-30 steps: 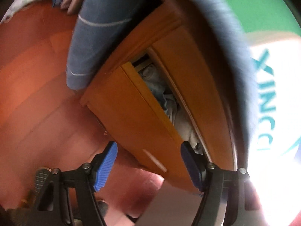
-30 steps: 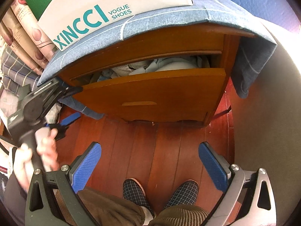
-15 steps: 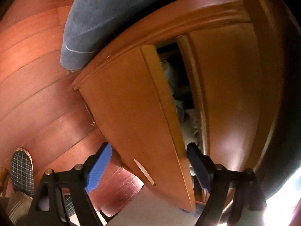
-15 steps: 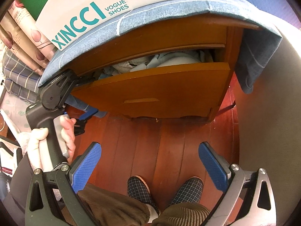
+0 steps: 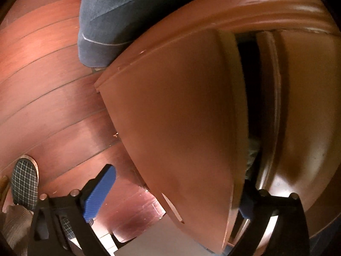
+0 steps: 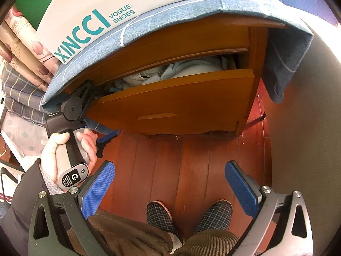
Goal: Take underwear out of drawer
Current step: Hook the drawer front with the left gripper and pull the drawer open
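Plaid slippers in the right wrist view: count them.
2. The left slipper and the right slipper sit side by side on the wooden floor at bottom centre, their heels hidden under the trouser legs.

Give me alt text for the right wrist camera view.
A wooden drawer stands partly open with pale clothes inside, while the left gripper reaches its left corner. The right gripper, jaws open, hovers over the floor above plaid slippers.

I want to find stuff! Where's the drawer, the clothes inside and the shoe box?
drawer [image 6: 183, 104]: right wrist view, its wooden front panel.
clothes [image 6: 187, 68]: right wrist view, the pale bundle's top.
shoe box [image 6: 119, 2]: right wrist view, its white side.
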A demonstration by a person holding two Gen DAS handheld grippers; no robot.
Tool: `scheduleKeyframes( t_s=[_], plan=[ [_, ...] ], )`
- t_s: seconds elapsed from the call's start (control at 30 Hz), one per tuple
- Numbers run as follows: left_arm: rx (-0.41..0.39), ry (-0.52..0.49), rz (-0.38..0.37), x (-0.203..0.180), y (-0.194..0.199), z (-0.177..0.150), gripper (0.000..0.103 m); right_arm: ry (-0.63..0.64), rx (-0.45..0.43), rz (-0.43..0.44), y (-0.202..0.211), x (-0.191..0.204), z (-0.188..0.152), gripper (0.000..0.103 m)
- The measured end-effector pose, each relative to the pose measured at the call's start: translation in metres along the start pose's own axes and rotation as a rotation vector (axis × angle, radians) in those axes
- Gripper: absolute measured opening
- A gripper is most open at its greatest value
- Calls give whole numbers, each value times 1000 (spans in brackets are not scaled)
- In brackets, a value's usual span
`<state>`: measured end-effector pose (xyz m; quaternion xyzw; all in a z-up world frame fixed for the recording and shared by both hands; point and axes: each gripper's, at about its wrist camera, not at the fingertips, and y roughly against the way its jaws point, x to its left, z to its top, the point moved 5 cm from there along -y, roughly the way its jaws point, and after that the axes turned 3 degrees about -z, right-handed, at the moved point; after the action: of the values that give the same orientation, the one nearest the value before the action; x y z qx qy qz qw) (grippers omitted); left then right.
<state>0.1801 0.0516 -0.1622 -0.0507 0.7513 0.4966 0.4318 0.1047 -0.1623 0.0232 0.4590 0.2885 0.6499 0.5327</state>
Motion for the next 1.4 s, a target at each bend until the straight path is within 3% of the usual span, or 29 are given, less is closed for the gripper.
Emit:
scheduleKeyframes(
  t_s=[0.07,0.3,0.57,0.7,0.83,0.93,1.17,1.4],
  plan=[
    [-4,-35,4,7,-12,-4,103,5,-2,-4,1,1,0,103],
    [15,-99,96,17,2,-7,103,0,-4,-3,3,-1,2,103],
    [88,-140,190,36,37,-27,103,6,-18,-14,7,-2,3,103],
    [79,-217,271,38,63,-35,103,6,-30,-21,12,-5,5,103],
    [110,-228,317,38,79,-37,103,-5,-34,-18,16,-8,9,103],
    [140,-251,353,13,98,-45,103,-32,0,-7,14,-13,16,103],
    [151,-320,419,11,112,-41,103,-48,100,-23,9,-20,51,103],
    [155,-363,474,6,116,-42,103,-35,257,-1,-8,-14,76,103]
  ],
)
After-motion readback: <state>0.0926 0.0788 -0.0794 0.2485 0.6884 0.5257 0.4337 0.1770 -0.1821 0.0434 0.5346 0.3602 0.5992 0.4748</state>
